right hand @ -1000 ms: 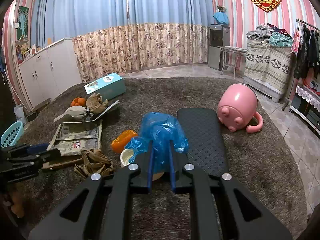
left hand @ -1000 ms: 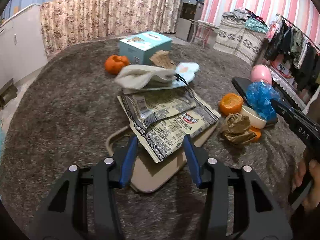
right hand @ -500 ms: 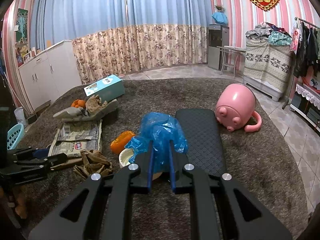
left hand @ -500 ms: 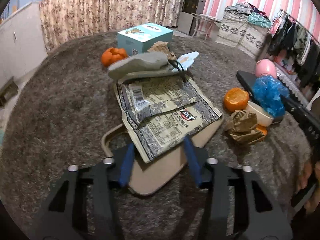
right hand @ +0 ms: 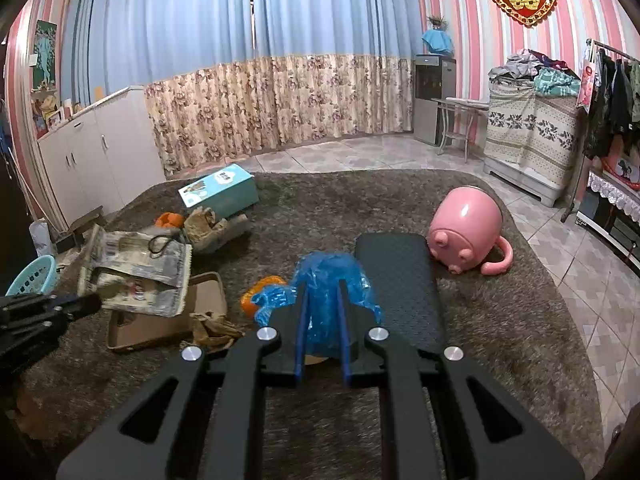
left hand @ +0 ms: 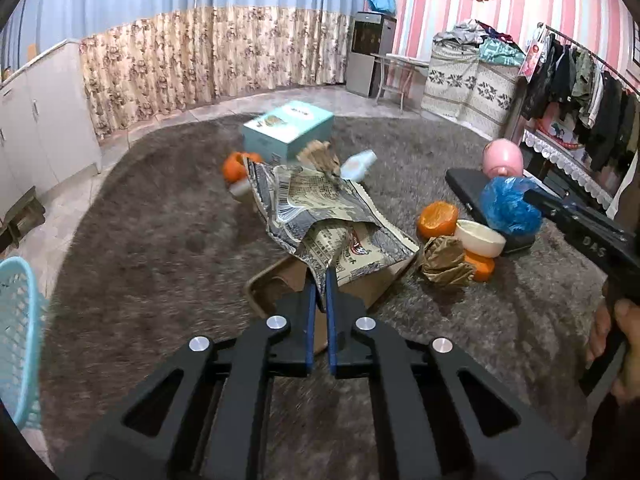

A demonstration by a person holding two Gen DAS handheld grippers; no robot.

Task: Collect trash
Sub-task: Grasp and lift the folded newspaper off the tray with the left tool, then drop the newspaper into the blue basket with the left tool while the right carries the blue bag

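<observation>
My left gripper [left hand: 319, 270] is shut on the near edge of a printed newspaper [left hand: 320, 216] and lifts it off a brown cardboard tray [left hand: 360, 284]. The paper hangs tilted above the tray; it also shows in the right wrist view [right hand: 136, 276]. My right gripper [right hand: 322, 286] is shut on a crumpled blue plastic bag [right hand: 328, 276], also seen in the left wrist view [left hand: 506, 206]. The bag sits over a white bowl [left hand: 480, 238].
On the grey rug lie orange peels [left hand: 438, 220], crumpled brown paper [left hand: 444, 258], a teal box [left hand: 288, 132], a black mat [right hand: 396, 280] and a pink pig-shaped pot [right hand: 466, 228]. A light blue basket [left hand: 18, 340] stands at the left edge.
My left gripper closed on the newspaper's edge and raised it, so the paper folded up off the tray. The things lying on the paper slid off toward the back. My right gripper stayed put.
</observation>
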